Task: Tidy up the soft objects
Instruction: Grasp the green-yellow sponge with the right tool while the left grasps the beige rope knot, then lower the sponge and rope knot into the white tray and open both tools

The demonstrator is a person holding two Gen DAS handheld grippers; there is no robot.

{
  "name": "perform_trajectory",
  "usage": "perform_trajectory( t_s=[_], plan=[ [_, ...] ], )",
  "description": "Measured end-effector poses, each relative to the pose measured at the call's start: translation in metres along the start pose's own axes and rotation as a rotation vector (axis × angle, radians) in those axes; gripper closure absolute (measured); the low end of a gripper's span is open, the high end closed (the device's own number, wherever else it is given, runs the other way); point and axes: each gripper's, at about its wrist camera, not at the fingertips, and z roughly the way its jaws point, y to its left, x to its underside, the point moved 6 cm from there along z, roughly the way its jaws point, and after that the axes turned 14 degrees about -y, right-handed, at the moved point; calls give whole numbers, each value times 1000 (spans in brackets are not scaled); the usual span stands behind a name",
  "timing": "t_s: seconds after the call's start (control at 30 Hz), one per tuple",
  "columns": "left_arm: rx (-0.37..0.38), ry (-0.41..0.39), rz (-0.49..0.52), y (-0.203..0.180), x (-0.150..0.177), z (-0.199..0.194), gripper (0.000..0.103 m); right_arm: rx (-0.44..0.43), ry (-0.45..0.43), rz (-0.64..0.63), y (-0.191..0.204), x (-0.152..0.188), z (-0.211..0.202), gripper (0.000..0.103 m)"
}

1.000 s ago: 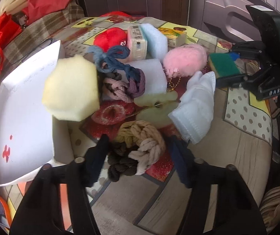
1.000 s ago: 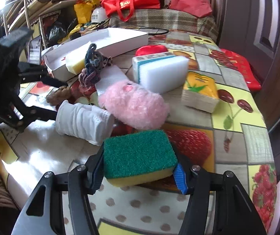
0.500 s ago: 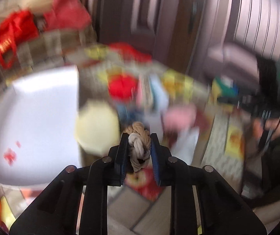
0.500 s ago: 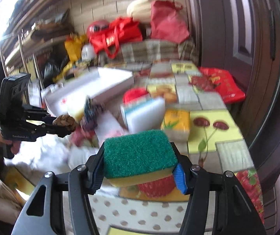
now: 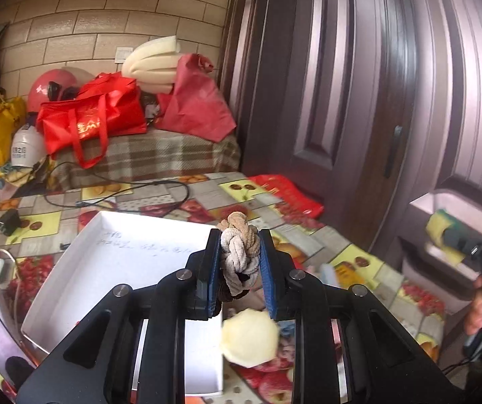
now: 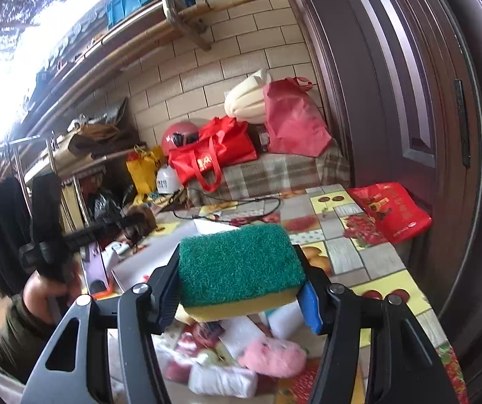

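Between the blue pads of our left gripper (image 5: 239, 262), raised above the fruit-print tablecloth (image 5: 352, 259), sits the knotted rope bundle (image 5: 239, 252), cream and tan cords braided over a darker strand; the jaws are closed nearly together on its middle, and it bulges above and below them. We judge it light and springy, so the thick centre of the knot is the right hold, since a loose end would slip out. Just below and to the left lies the white shallow box (image 5: 116, 269), the likely home for it. A pale yellow foam piece (image 5: 249, 340) rests by the box's near corner. Our right gripper (image 6: 241, 289) holds the green-and-yellow scouring sponge (image 6: 237, 266) across its width, jaws wide and pressing its sides; it looks light, compressible and rough enough not to slide. Beneath it on the table we see a pink fluffy pouf (image 6: 273, 357) and a folded white cloth (image 6: 220, 382).
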Motion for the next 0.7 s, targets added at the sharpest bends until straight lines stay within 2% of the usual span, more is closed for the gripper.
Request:
perform_trajectory(
  t_s=[0.07, 0.2, 0.5, 0.7],
  plan=[
    [-40, 4, 24, 6, 11, -1, 82, 0, -8, 15, 3, -1, 4, 44],
    [-88, 24, 9, 29, 22, 5, 82, 7, -2, 33, 8, 1, 12, 44],
    [-217, -25, -3, 75, 14, -6, 82, -26, -33, 66, 37, -20, 38, 44],
    [-299, -12, -54, 115, 20, -6, 82, -80, -32, 86, 71, -30, 73, 44]
  ],
)
